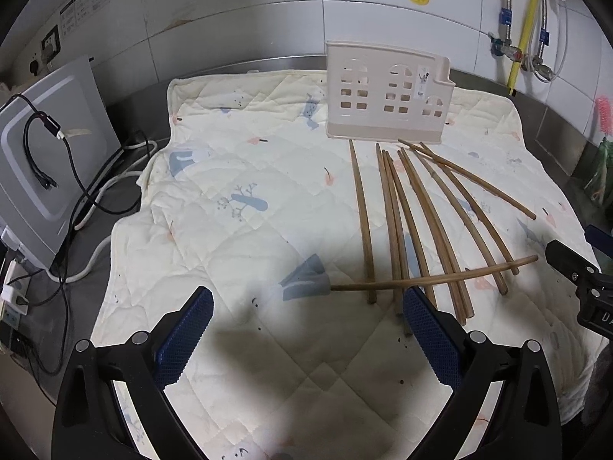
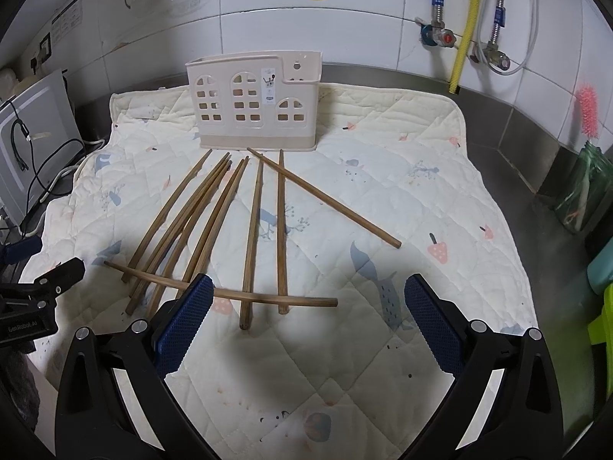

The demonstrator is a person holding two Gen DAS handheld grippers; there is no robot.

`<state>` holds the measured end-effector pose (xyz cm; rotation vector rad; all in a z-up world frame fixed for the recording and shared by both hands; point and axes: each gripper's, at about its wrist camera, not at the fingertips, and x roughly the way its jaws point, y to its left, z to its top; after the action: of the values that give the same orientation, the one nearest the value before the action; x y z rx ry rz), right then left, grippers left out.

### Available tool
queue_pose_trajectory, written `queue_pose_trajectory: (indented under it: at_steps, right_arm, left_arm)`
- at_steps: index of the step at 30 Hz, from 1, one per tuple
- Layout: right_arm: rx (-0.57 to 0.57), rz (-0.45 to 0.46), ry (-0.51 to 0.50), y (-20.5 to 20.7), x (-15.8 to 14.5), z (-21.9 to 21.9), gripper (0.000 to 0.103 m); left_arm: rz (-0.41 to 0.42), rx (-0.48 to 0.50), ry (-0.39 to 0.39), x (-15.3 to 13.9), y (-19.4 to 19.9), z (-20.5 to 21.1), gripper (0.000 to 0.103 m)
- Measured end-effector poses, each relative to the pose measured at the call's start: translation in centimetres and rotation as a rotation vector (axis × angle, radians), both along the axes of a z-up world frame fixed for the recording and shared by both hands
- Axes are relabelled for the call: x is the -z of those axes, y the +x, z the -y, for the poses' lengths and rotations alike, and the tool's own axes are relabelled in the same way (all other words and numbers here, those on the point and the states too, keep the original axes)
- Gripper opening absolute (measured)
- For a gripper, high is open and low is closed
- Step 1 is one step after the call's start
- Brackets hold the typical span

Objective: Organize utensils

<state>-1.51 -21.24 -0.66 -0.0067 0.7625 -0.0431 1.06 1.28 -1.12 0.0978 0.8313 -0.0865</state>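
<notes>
Several brown wooden chopsticks (image 1: 421, 222) lie fanned out on a quilted cream cloth (image 1: 249, 176), in front of a beige plastic utensil holder (image 1: 387, 92) with window cut-outs. One chopstick (image 1: 436, 276) lies crosswise over the others' near ends. My left gripper (image 1: 306, 335) is open and empty, low over the cloth, left of the chopsticks. In the right wrist view the chopsticks (image 2: 214, 226) and holder (image 2: 254, 99) show ahead; my right gripper (image 2: 308, 324) is open and empty, just short of the crosswise chopstick (image 2: 230, 291).
A grey appliance (image 1: 42, 176) with black cables stands left of the cloth. Pipes and a yellow hose (image 2: 465, 27) run down the tiled wall. A pink brush (image 2: 588, 111) in a green glass jar and coloured containers stand at the right on the steel counter (image 2: 517, 176).
</notes>
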Motion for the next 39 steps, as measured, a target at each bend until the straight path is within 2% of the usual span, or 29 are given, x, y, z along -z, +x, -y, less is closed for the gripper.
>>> queue_pose_trajectory:
  at_steps: [6, 10, 13, 20, 24, 26, 30, 39]
  right_arm:
    - [0.006, 0.018, -0.016, -0.1, -0.5, 0.2, 0.099]
    - [0.008, 0.033, -0.014, -0.2, -0.9, 0.3, 0.099]
    - [0.004, 0.040, -0.013, -0.3, -1.1, 0.3, 0.099]
    - [0.002, 0.064, -0.009, -0.3, -1.8, 0.4, 0.099]
    - [0.010, 0.081, -0.001, -0.5, -2.2, 0.7, 0.099]
    - [0.013, 0.086, 0.003, -0.8, -2.3, 0.7, 0.099]
    - [0.018, 0.092, 0.010, -1.0, -2.4, 0.8, 0.099]
    - [0.022, 0.102, 0.010, -1.6, -2.6, 0.8, 0.099]
  left_arm:
    - [0.038, -0.016, 0.028, -0.8, 0.3, -0.4, 0.096]
    - [0.058, -0.027, 0.003, -1.5, 0.4, -1.0, 0.096]
    - [0.089, -0.035, 0.018, -2.0, 0.3, -1.0, 0.096]
    - [0.123, -0.006, 0.005, -3.5, 0.3, -0.9, 0.096]
    - [0.162, -0.007, 0.032, -4.3, 0.1, -0.5, 0.096]
    - [0.171, -0.007, 0.027, -4.4, -0.2, -0.4, 0.095]
    - [0.156, -0.002, -0.004, -4.1, -0.5, -0.5, 0.081]
    - [0.166, -0.010, -0.011, -4.2, -1.3, -0.4, 0.081]
